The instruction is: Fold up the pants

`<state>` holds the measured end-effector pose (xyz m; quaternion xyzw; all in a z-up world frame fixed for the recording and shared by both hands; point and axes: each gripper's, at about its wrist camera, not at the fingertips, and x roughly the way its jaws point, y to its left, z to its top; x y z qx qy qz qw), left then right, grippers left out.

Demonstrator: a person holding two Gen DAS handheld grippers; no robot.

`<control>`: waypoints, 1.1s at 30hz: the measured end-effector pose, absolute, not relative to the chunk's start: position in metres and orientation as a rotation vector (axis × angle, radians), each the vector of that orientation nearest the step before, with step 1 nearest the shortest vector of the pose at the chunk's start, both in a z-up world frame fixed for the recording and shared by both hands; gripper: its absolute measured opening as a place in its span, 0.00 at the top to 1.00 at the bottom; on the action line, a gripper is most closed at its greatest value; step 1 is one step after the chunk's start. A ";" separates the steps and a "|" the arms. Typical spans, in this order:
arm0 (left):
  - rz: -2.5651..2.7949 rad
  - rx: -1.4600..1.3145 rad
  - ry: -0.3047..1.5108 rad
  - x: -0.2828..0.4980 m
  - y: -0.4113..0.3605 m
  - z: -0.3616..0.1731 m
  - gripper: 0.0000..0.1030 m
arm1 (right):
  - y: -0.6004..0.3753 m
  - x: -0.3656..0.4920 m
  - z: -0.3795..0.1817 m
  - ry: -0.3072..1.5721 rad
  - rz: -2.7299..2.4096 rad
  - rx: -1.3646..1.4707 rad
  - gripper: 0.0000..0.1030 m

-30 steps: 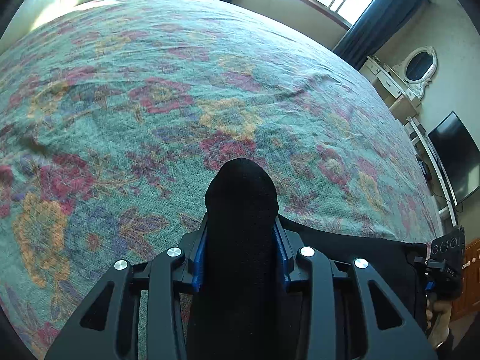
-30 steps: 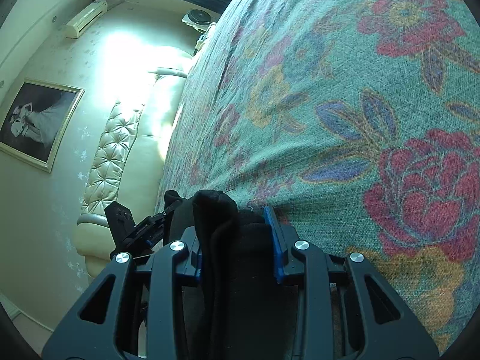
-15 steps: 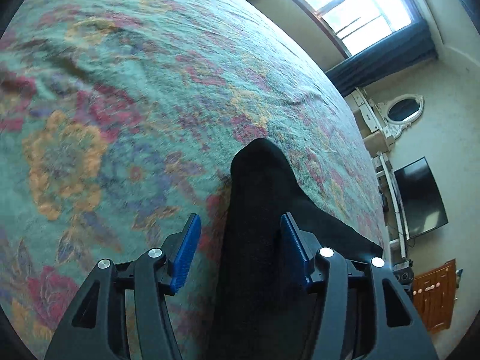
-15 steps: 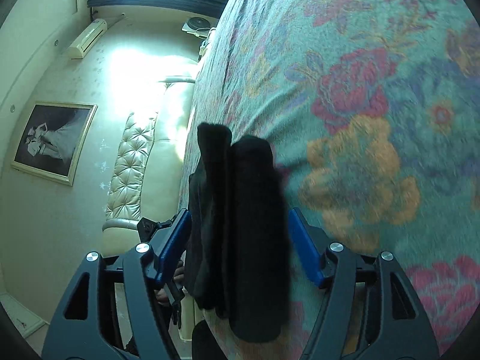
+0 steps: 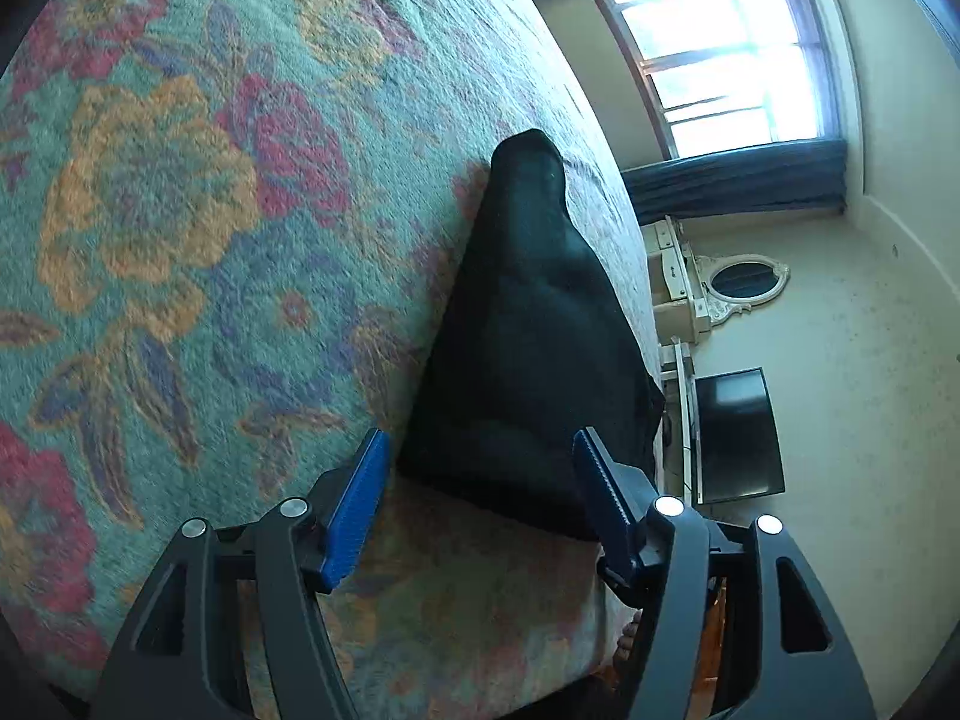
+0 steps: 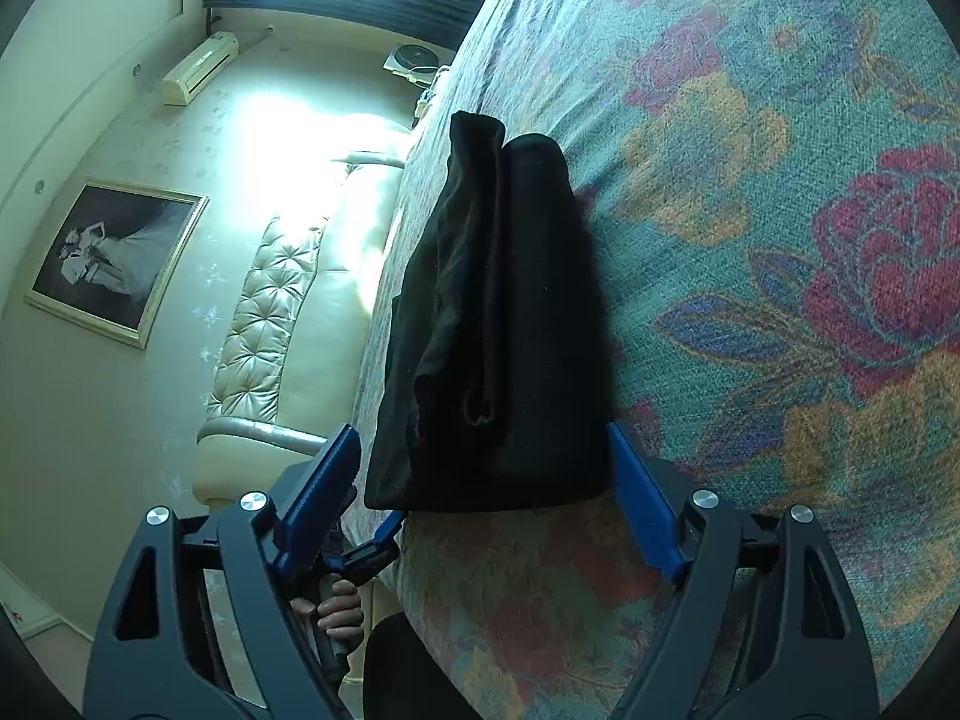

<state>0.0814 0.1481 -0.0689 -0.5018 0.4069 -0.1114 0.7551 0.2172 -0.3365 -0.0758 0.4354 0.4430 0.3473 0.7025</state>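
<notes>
Folded pants (image 5: 528,348) lie on the bed (image 5: 180,240) ahead — left gripper (image 5: 480,504) and right gripper (image 6: 480,480) opening, nothing pinched, releasing the finished bundle.

- Folded black pants (image 6: 498,324) lie on the floral bed (image 6: 780,240).
- Right gripper (image 6: 480,480) is opening, its blue fingers (image 6: 645,504) flanking the pants' near end without pressing.

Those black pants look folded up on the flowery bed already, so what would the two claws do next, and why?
Probably draw both back off the bed. The black pants lie as a folded bundle on the floral bedspread. The left claw and right claw are opening, their blue pads clear of the cloth, so nothing is held.
</notes>
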 end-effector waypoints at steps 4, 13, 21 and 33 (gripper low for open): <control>-0.184 -1.094 0.865 0.080 0.137 -0.066 0.32 | -0.332 0.218 -0.073 0.983 0.739 0.970 0.15; -0.121 -1.088 0.846 0.091 0.137 -0.068 0.32 | -0.323 0.223 -0.067 1.015 0.702 0.994 0.14; -0.119 -1.077 0.855 0.086 0.143 -0.070 0.32 | -0.318 0.216 -0.064 1.034 0.666 0.932 0.14; -0.109 -1.082 0.853 0.096 0.135 -0.075 0.47 | -0.295 0.225 -0.058 1.057 0.660 0.920 0.21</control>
